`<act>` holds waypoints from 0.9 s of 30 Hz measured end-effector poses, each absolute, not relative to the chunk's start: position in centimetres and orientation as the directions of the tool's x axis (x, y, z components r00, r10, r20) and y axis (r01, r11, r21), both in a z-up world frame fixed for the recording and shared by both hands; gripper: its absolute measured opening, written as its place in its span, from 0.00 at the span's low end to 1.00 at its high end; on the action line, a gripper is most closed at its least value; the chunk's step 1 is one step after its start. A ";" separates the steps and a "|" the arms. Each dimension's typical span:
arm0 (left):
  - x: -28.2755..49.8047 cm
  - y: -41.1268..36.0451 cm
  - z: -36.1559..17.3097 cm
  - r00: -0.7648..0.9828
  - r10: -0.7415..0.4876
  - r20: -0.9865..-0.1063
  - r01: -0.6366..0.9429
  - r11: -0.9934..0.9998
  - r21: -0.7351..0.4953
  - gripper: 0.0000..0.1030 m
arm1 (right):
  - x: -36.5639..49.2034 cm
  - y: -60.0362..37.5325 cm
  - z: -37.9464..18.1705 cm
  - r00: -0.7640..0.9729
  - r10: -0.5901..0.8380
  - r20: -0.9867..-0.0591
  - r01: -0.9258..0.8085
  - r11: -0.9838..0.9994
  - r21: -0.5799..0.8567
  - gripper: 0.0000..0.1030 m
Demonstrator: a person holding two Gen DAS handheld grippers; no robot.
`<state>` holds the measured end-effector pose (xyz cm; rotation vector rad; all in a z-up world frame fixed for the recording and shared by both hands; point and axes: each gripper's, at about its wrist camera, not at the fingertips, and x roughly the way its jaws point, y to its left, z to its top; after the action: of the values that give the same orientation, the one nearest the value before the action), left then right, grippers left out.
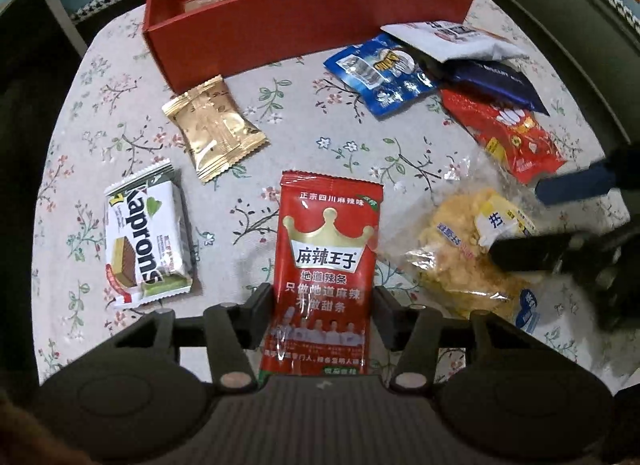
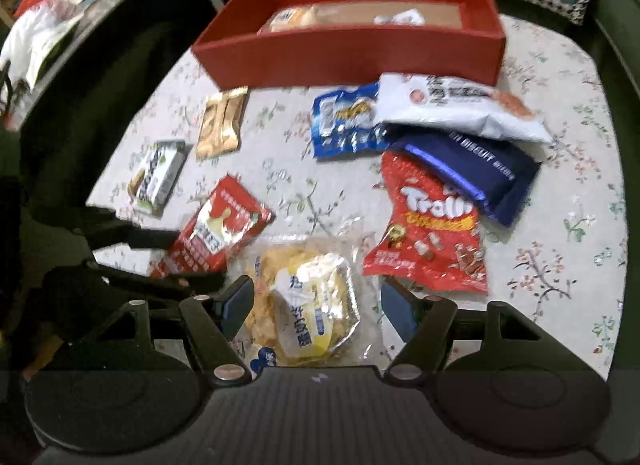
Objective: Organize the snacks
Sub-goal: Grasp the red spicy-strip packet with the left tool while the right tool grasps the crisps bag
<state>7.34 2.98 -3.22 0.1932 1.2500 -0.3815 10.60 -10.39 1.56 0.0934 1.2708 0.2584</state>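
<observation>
In front of the red box, the red spicy-strip packet is pinched by the left tongs and could slip; the right tongs are held open around the clear cracker bag.

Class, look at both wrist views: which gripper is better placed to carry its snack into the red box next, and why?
Left, probably. The left gripper has its fingers against both edges of the red spicy-strip packet. The right gripper only straddles the clear cracker bag, with a gap on one side. The red box lies ahead.
</observation>
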 end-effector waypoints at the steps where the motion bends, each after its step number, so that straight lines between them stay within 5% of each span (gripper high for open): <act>1: 7.7 3.4 -3.4 0.262 -0.178 -0.948 0.374 0.925 -0.070 0.78 | 10.7 -10.3 1.2 0.263 0.242 -0.934 -0.128 0.968 0.215 0.82; 19: 7.9 3.5 -3.6 0.280 -0.166 -0.946 0.364 0.930 -0.056 0.83 | 10.8 -7.8 -1.6 0.256 0.159 -0.954 -0.272 0.958 0.086 0.92; 27: 7.3 3.3 -3.7 0.305 -0.181 -0.935 0.382 0.923 -0.054 0.98 | 8.9 -7.3 -1.1 0.302 0.057 -0.952 -0.295 0.955 -0.037 0.73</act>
<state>7.33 3.26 -3.70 0.1907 1.2061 -0.3755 8.92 -7.29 -1.13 -0.2202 1.2448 0.2359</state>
